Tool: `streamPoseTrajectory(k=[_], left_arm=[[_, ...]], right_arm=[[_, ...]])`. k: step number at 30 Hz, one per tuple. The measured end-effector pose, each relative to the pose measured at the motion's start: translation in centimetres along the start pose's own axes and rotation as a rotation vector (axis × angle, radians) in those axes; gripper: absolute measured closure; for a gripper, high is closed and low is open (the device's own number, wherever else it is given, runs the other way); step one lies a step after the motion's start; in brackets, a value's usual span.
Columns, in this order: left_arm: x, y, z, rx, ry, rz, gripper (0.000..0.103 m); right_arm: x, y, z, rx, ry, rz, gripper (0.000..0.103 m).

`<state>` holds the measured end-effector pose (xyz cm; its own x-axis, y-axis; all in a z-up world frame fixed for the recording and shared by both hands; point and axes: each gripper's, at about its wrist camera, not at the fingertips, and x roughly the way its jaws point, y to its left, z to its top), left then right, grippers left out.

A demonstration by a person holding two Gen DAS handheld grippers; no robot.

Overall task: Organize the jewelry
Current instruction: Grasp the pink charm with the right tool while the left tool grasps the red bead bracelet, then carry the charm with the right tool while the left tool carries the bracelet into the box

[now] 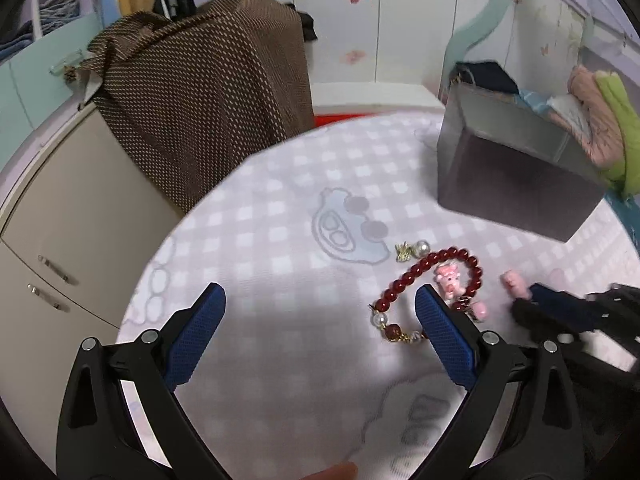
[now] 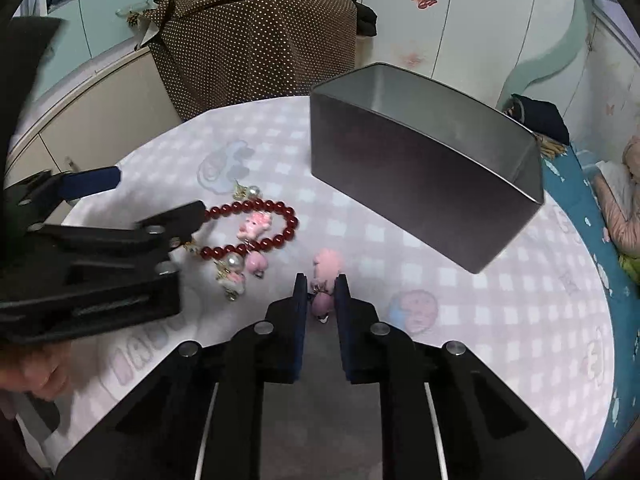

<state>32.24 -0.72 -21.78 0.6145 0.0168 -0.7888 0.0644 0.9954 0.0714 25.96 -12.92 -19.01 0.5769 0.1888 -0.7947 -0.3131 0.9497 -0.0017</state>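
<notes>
No readable text, label, brand or number shows in either view; the tablecloth [image 2: 460,312] carries only cartoon prints, and any lettering on it is too blurred to make out.

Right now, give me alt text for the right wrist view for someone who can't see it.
The right tongs are nearly closed around a small pink charm on a round, checkered table. To the left lies a red bead bracelet beside the open left tongs; an open metal tin stands behind.
</notes>
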Motion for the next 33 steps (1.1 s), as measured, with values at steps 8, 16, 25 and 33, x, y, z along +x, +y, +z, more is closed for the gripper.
streamPoseTrajectory(k=[8,16,25,33], left_arm=[[0.2,-0.7,-0.2,0.039,0.02,-0.107,0.059],[-1.3,-0.7,-0.4,-0.002,0.021,-0.206,0.096],[-6.3,-0.2,0.7,0.008,-0.083,-0.279,0.096],[-11.1,0.1,1.7,0.037,-0.17,-0.348,0.096]], right_arm=[[-0.8,-1.8,-0.8,0.048,-0.009,0.03,0.091],[-2.9,-2.6,-0.8,0.067,-0.049,0.053,0.091],[-4.9,-3.4,-0.8,0.082,-0.076,0.064,0.091],[-7.2,-3.5,-0.6,0.077,-0.121,0.072,0.091]])
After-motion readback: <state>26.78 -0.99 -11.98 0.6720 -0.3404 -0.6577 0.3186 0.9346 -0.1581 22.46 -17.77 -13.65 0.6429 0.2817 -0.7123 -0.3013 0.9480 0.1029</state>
